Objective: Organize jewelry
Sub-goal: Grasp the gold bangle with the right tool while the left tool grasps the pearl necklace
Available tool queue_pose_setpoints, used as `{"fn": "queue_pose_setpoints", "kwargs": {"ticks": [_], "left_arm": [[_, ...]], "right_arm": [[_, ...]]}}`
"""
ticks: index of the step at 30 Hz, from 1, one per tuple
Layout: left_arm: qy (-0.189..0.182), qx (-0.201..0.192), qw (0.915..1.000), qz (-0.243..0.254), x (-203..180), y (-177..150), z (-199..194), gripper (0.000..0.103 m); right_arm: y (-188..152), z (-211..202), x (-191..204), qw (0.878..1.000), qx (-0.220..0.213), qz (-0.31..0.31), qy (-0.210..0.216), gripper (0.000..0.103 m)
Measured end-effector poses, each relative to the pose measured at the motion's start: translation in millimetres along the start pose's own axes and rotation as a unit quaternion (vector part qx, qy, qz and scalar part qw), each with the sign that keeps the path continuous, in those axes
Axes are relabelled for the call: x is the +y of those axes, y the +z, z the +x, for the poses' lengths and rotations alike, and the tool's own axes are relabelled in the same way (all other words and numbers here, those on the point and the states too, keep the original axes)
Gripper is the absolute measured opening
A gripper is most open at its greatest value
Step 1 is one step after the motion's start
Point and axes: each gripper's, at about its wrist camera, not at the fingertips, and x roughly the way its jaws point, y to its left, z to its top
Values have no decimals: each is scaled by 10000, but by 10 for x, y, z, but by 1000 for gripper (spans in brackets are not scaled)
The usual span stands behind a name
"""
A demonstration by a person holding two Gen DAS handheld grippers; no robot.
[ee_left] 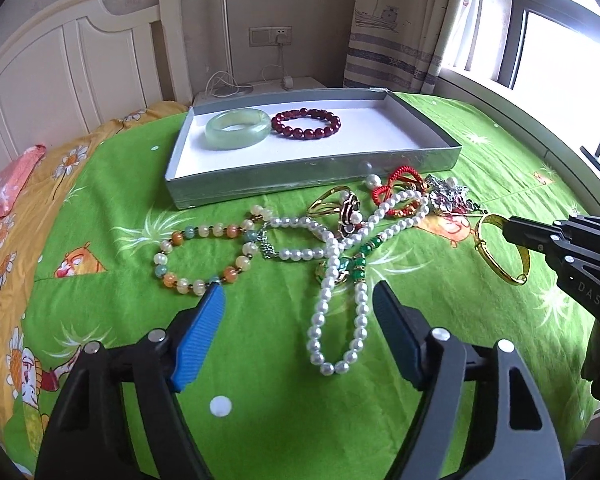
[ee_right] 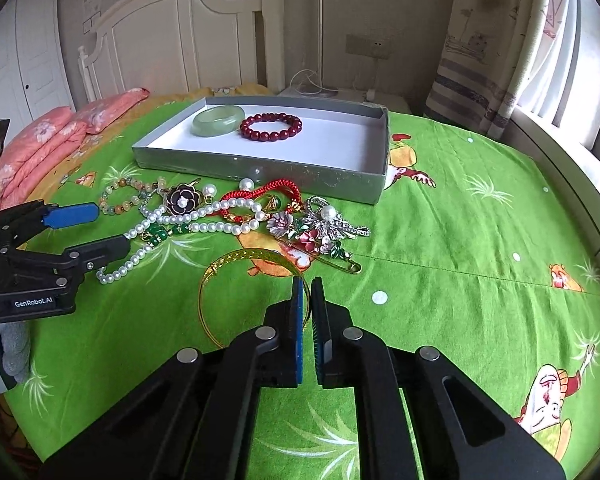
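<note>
Between the right gripper's [ee_right: 307, 286] pads, seemingly pinched: thin gold bangle [ee_right: 220, 268].

A home bedroom: a bed [ee_left: 260, 360] with cartoon sheet, white headboard [ee_left: 60, 60], pink pillows [ee_right: 52, 136], a wardrobe [ee_right: 16, 52], a nightstand [ee_left: 260, 88], curtains [ee_left: 404, 20] at a window [ee_left: 560, 32].

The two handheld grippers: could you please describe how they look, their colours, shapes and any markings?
Both are matte black plastic frames with round silver pivot pins and ribbed blue finger pads. The left gripper carries white "GenRobot.AI" lettering on its side in the right wrist view. The right gripper shows raised "DAS" lettering in the left wrist view. No cables show.
</note>
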Motion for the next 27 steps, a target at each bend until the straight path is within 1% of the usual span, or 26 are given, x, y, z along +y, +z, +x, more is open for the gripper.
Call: {"fn": "queue_pose_setpoints", "kwargs": {"ticks": [3,13,17,19,24,25,27], "left_arm": [[-140,138,9998,-18,-37,9,103,55],[-128,321,9993,136,-84,-93,108,53],[-106,331,9990,272,-129,-112,89,47],[-144,335,9990,274,-133,-131,66,42],[-205,319,9987,341,-113,-193,-6,18],[-233,304,9988,317,-95,-201,-17,15],[-392,249,9987,200,-47,-216,-57,8]], "right_arm": [[0,-16,-22,10000,-27,35,7,8],[-13,23,-68,9999,-6,135,73,8],[-15,33,-34,9999,-1,103,107,8],[-12,28,-38,9999,-9,106,100,8],[-15,25,-57,9999,-19,128,82,8],[-18,20,-51,9999,-28,125,82,8],[-16,1,-37,9999,-68,117,86,8]]}}
